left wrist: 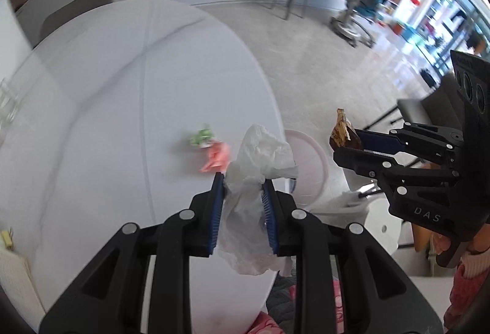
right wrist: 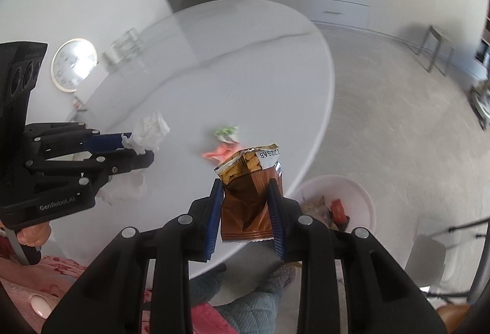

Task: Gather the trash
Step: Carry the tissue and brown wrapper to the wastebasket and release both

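Fingers [left wrist: 216, 205] of the left gripper [left wrist: 242, 180] pinch a crumpled white tissue [left wrist: 260, 162], which sticks out past their tips and hangs down between them above the near edge of the round white table [left wrist: 122, 107]. Over at the right gripper [right wrist: 245, 185], the blue-padded fingers [right wrist: 277, 211] are closed on a brown and gold snack wrapper [right wrist: 249, 196], its torn top upward, held at the table's near-right rim.

Two scraps lie on the table [right wrist: 214, 64] near its middle, touching each other: a green wrapper [right wrist: 226, 131] and a pinkish-orange wrapper [right wrist: 222, 151].

Beside the table on the floor stands a white bin [right wrist: 364, 199], holding a red wrapper [right wrist: 338, 208] and other packets that are too blurred to tell.
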### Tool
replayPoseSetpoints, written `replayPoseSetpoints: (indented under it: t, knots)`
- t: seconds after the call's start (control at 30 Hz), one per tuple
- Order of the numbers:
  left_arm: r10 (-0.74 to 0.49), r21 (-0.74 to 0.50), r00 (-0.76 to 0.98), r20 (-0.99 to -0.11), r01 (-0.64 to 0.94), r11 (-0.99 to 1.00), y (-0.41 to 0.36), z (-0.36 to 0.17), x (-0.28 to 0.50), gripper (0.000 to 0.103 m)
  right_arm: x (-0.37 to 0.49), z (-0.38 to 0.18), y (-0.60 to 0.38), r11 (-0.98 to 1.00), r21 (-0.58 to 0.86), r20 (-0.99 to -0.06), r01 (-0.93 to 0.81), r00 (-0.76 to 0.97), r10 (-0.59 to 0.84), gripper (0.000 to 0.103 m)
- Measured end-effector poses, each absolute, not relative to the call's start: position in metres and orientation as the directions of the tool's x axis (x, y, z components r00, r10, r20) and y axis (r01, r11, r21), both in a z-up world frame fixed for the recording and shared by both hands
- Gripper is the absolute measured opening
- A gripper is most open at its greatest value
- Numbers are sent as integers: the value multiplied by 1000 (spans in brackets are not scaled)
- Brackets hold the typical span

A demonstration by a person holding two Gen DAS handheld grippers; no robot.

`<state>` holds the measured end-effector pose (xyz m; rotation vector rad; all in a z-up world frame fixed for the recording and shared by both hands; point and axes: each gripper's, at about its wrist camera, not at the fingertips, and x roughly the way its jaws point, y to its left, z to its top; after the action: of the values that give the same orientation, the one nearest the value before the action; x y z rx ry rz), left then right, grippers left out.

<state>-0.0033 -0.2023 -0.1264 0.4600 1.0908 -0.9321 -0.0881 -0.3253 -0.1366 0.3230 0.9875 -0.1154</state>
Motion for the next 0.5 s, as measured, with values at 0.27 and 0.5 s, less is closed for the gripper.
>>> replayPoseSetpoints:
  t: [0.27,0.5]
  knots:
    - [-413,-110,84,-907,899,424,-260,-139,-51,25,-137,-147,-378,903,195,-846,383,531,-42,30]
    - [-342,-131,8,-940,915,382,-330,-197,-66,25,-173,-164,-439,841,191,-855,506,507,-110,30]
